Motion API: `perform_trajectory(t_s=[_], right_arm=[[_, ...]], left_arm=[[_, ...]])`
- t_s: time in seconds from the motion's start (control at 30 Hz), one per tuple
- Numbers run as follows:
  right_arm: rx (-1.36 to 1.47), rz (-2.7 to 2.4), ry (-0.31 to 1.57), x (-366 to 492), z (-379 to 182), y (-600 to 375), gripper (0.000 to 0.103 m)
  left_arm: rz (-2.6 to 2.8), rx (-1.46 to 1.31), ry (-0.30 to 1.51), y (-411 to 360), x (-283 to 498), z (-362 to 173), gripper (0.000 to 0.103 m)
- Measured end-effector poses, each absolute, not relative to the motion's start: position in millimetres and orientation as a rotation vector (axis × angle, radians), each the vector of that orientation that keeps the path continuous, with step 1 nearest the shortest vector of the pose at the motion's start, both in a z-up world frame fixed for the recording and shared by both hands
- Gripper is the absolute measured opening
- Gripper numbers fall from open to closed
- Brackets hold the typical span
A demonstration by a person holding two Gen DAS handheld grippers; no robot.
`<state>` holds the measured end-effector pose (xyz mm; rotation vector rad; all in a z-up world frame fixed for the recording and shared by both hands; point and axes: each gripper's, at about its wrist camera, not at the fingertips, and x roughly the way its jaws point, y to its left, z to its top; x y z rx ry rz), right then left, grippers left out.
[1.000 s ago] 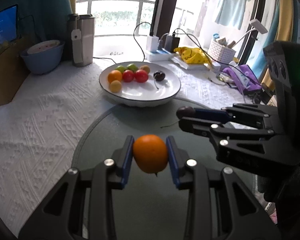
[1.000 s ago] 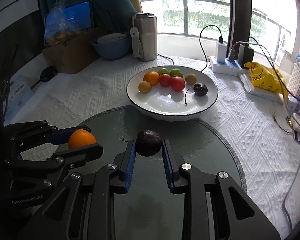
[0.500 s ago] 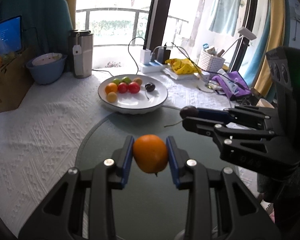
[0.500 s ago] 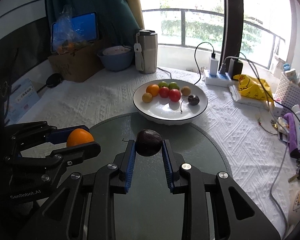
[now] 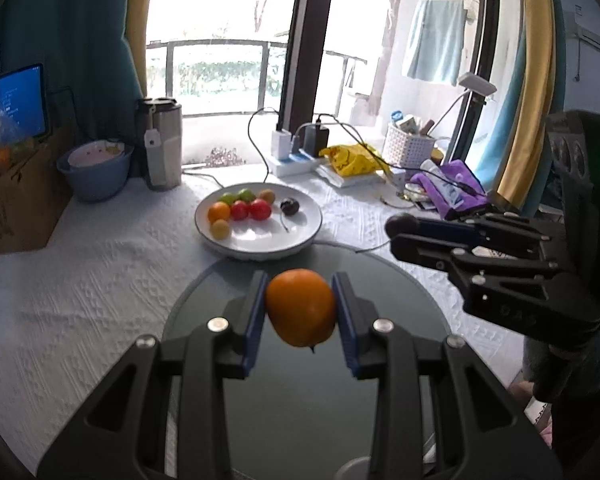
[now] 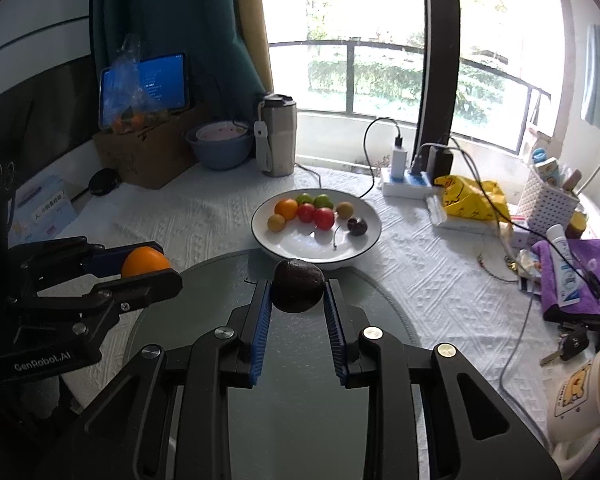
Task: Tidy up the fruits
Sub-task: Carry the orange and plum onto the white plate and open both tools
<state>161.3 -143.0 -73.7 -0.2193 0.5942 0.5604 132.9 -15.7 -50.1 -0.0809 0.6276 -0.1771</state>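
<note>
Now we pinch an orange (image 5: 301,306) in our left gripper (image 5: 301,312), a dark plum (image 6: 298,286) in the right (image 6: 298,300) — either could slip near the plate (image 6: 364,248)

Ahead of you a plate (image 6: 260,236) sits on the table cloth (image 6: 420,280), just behind the round glass mat (image 6: 380,312). In it, small fruits (image 6: 306,212) cluster at the back left; a stemmed one (image 6: 357,226) lies apart to their right. Behind the plate stands a flask (image 6: 278,140), a bowl (image 6: 220,148) to its left, a power strip (image 6: 404,182) to its right.
</note>
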Motion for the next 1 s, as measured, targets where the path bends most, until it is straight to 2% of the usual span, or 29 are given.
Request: perform_trajectory(t_s=[1.0], right_arm=[[-0.217, 0.51, 0.545, 216.3, -39.0, -156.6, 0.029]], left_arm=[[-0.187, -0.051, 0.575, -12.2, 200.1, -16.9, 0.034]])
